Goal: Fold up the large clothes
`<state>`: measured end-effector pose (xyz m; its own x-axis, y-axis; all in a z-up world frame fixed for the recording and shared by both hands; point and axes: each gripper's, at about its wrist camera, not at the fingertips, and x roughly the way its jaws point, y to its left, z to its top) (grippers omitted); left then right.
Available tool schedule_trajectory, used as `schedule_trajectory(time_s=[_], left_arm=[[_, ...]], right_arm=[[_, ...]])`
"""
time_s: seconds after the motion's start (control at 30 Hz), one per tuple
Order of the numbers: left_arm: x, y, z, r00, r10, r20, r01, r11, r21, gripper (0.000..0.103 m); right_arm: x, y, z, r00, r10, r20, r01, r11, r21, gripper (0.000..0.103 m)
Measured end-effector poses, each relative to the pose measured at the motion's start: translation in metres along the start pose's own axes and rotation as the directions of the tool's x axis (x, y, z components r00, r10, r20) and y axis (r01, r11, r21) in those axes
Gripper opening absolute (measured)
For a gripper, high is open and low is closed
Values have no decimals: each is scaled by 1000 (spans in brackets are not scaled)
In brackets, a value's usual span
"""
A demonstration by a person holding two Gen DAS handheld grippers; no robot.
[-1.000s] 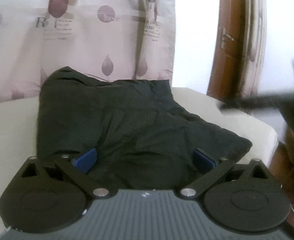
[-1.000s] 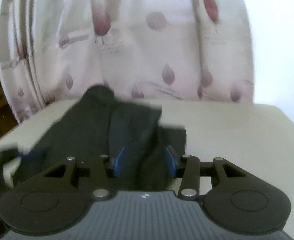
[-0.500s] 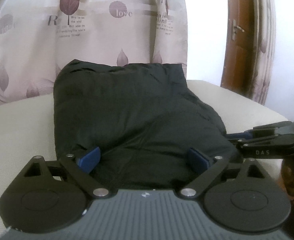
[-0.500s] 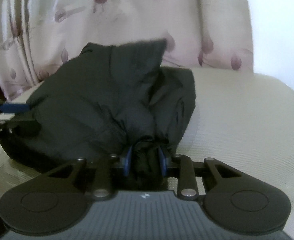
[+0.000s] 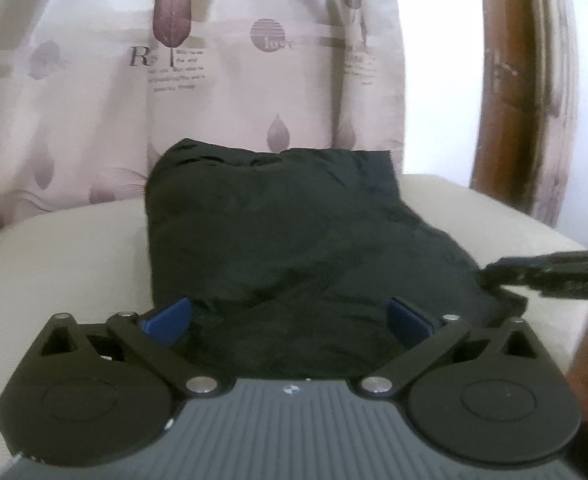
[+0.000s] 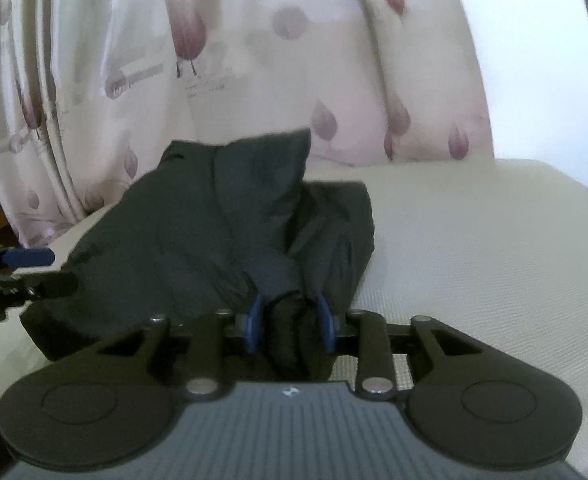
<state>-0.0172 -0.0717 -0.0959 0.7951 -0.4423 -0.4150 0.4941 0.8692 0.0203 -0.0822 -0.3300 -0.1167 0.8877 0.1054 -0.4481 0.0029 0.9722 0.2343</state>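
Dark jacket (image 5: pixel 294 256) sits bunched in a rough fold on the cream table (image 6: pixel 474 248), its far edge by the curtain (image 5: pixel 93 100). Left tongs (image 5: pixel 287 320) are wide, jaws having just opened further, pads either side of the jacket's near edge and not pressing it. Right tongs (image 6: pixel 289 322) are narrow and clamp a gathered wad at the jacket's near right corner; their jaws have just let out a bit, but cloth fills the gap pad to pad. My read: I'm laying that right-hand flap onto the jacket and about to let go. To do it well I'd set the wad low on the jacket before releasing, then use the left tongs to pin or flatten the near edge so the puffy cloth doesn't spring apart. Fold looks lumpy on the jacket's right side, so it likely needs smoothing. Around the jacket: curtain hangs close behind, a snag risk if I push cloth far. Brown door frame (image 5: pixel 510 92) stands beyond the jacket's right, well clear. The tongs sit near each other at the jacket's near edge, so I'd watch for a clash.
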Motion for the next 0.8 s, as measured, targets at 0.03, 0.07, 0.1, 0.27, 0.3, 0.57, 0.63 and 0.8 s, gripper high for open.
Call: schedule_trajectory(time_s=[0.03,0.07,0.1,0.27,0.3,0.57,0.63,0.8], left_arm=[[-1,-2,0,1000,2,2,-2,1000,7,103],[-3,-3,0,1000,2,4,-2,1000,11,103],[-4,-5,0,1000,6,7,-6,1000,13,103],[-7,-14,2,999,32,19,-32,999,36,103],[-8,-15,3,999,40,20,-41,998,39,103],[-17,-21,15,985,167,51,-169,985,42,103],[-16,-24,20,979,201,42,-203,978,46,103],[-19,-38,24,937,341,78,-348,932,104,103]], right_arm=[[-3,2,1,1000,-8,7,8,1000,0,40],[-6,3,2,1000,-12,16,13,1000,-3,43],[-9,5,3,1000,-15,25,15,1000,-7,49],[-15,19,6,998,-35,51,37,998,-45,66],[-16,21,6,998,-35,51,37,998,-46,68],[-19,28,5,998,-35,44,36,999,-29,76],[-19,29,4,999,-32,44,33,999,-24,77],[-23,34,4,998,-29,52,31,999,-25,78]])
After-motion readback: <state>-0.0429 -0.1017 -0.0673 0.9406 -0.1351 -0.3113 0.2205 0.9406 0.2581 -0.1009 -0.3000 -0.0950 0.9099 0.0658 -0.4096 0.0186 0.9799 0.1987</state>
